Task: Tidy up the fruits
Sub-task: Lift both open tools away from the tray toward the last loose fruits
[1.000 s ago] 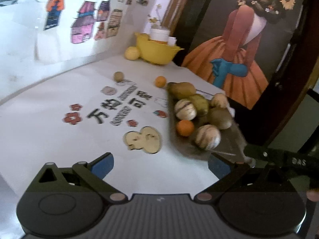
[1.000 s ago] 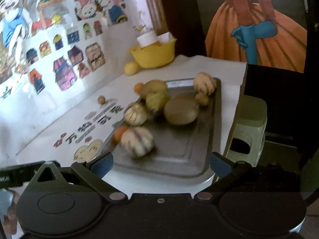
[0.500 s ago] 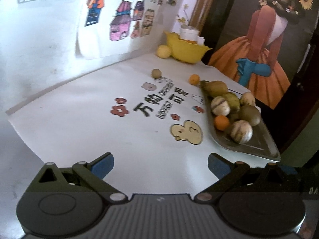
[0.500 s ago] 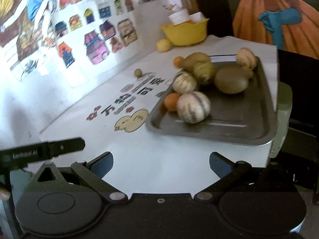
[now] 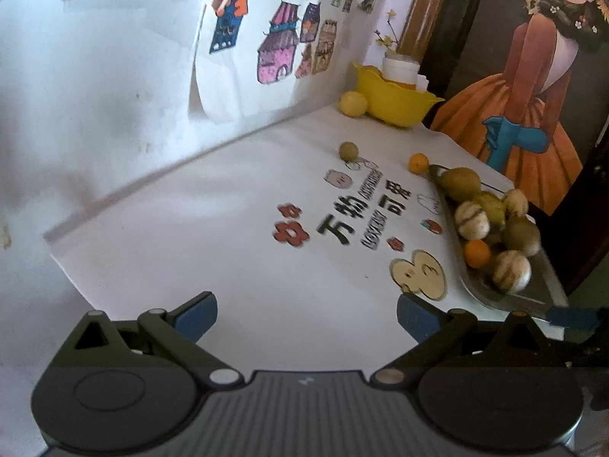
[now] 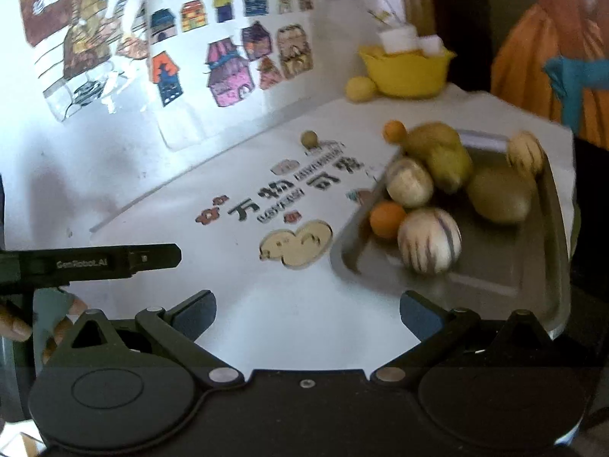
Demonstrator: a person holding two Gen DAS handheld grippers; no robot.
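Note:
A grey metal tray (image 6: 533, 282) (image 5: 540, 278) sits at the table's right edge. It holds several fruits: a striped pale melon (image 6: 429, 240), a green-brown kiwi (image 6: 499, 195), a pear (image 6: 449, 162) and a small orange (image 6: 387, 219). Outside the tray lie a small orange (image 5: 418, 162), a small brown-green fruit (image 5: 348, 150) and a lemon (image 5: 354, 103) beside a yellow bowl (image 5: 396, 103). My left gripper (image 5: 306, 314) is open over the near table edge, holding nothing. My right gripper (image 6: 307, 310) is open too, just short of the tray's near left corner.
The white tablecloth (image 5: 213, 228) carries printed characters and a yellow duck picture (image 5: 418, 275). A wall with children's drawings (image 5: 281, 49) runs along the left and back. The yellow bowl holds white cups. A person's fingers (image 6: 15, 327) hold the left gripper's body at the right wrist view's left edge.
Both grippers have pulled back and swung left, so the tray now sits further right in each view. Both stay open. The fruits have not moved.

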